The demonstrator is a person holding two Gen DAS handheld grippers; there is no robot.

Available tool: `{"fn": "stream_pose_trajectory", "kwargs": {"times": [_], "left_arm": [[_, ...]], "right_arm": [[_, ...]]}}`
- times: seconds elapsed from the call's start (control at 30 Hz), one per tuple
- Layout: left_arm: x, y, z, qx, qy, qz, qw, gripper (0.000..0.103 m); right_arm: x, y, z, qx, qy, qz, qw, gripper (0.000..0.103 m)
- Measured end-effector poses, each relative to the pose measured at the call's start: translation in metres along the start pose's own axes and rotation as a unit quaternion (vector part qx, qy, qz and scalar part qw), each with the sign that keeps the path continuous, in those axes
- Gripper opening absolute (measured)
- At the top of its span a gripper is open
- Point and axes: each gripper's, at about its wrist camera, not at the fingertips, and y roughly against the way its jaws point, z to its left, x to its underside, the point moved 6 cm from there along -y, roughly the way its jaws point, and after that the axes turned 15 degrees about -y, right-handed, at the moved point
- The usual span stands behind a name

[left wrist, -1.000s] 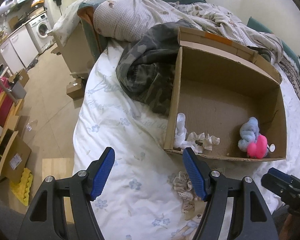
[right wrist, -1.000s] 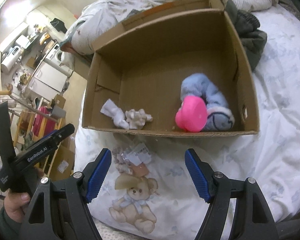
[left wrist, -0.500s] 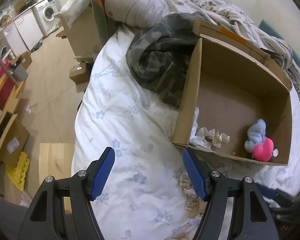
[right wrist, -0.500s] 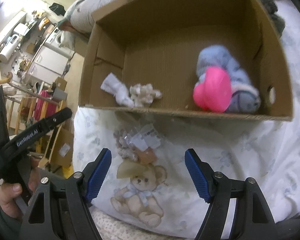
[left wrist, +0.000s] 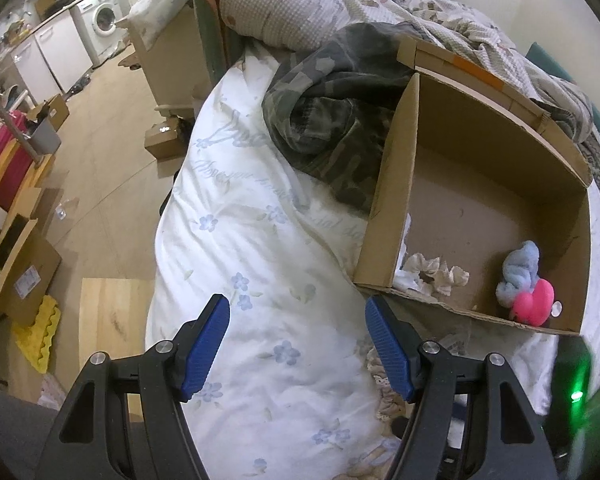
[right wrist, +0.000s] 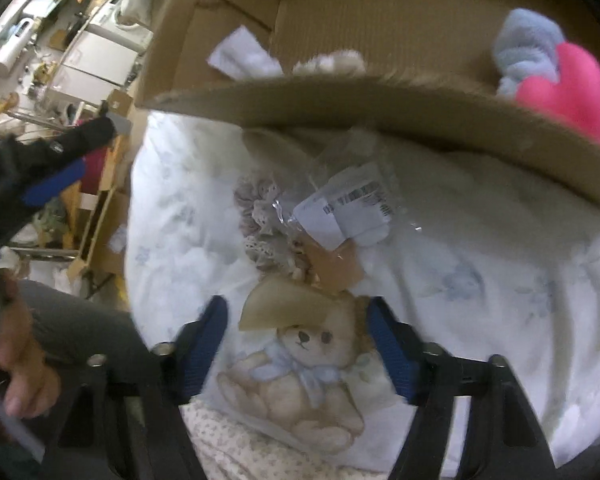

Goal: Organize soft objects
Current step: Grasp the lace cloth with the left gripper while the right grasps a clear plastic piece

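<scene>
My right gripper (right wrist: 296, 342) hangs low over the white duvet (right wrist: 480, 280), jaws wide apart, nothing held. Just ahead lies a lacy scrunchie (right wrist: 260, 224) in a clear labelled bag (right wrist: 340, 208), touching the cardboard box's (right wrist: 380, 104) near wall. My left gripper (left wrist: 298, 344) is spread too, empty. Inside the box: pink-and-blue plush (left wrist: 526, 288), cream cloth bits (left wrist: 434, 270).

You've got one cardboard box (left wrist: 396, 184) on the bed, and three soft things inside: one pink plush (left wrist: 534, 303) with one blue-grey plush (left wrist: 518, 270) in the near right corner, one cream ruffled piece (left wrist: 434, 270) at the near left. Out front of its near edge, one lace-trimmed item (right wrist: 262, 216) in one clear bag (right wrist: 348, 208). Two grippers, both spread.
</scene>
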Motion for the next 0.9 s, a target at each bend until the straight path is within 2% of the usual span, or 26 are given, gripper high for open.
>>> {"fn": "stream_pose_trajectory", "kwargs": {"times": [0.03, 0.1, 0.13, 0.23, 0.37, 0.5, 0.63, 0.77, 0.8, 0.9], "left_arm": [[0.000, -0.001, -0.002, 0.003, -0.002, 0.001, 1.0000, 0.068], [0.000, -0.002, -0.004, 0.005, -0.007, 0.003, 1.0000, 0.068], [0.001, -0.003, -0.005, 0.007, -0.007, 0.006, 0.9999, 0.068], [0.007, -0.012, -0.008, 0.033, 0.002, 0.026, 0.9991, 0.068], [0.019, -0.029, -0.023, 0.072, 0.003, 0.068, 0.9951, 0.067], [0.028, -0.047, -0.040, 0.089, -0.008, 0.102, 0.9908, 0.066], [0.037, -0.066, -0.056, 0.111, -0.009, 0.133, 0.9848, 0.054], [0.047, -0.083, -0.072, 0.127, -0.021, 0.158, 0.9790, 0.048], [0.048, -0.084, -0.075, 0.129, -0.026, 0.159, 0.9784, 0.045], [0.049, -0.082, -0.084, 0.140, -0.044, 0.157, 0.9766, 0.019]], "right_arm": [[0.001, -0.005, 0.002, -0.002, -0.002, 0.007, 1.000, 0.042], [0.003, -0.007, 0.002, 0.004, 0.000, -0.002, 1.000, 0.034], [0.004, -0.004, 0.003, 0.002, 0.004, -0.006, 1.000, 0.022], [0.010, 0.003, 0.005, -0.015, 0.013, -0.006, 1.000, 0.011], [0.015, 0.021, 0.007, -0.030, 0.018, -0.028, 0.999, 0.011], [0.015, 0.040, -0.001, -0.033, 0.009, -0.053, 0.998, 0.011], [0.009, 0.055, -0.019, -0.040, -0.016, -0.069, 0.997, 0.011], [0.005, 0.062, -0.030, -0.039, -0.037, -0.077, 0.996, 0.011], [0.004, 0.062, -0.029, -0.039, -0.039, -0.079, 0.995, 0.011], [0.002, 0.066, -0.032, -0.038, -0.042, -0.081, 0.995, 0.011]]}}
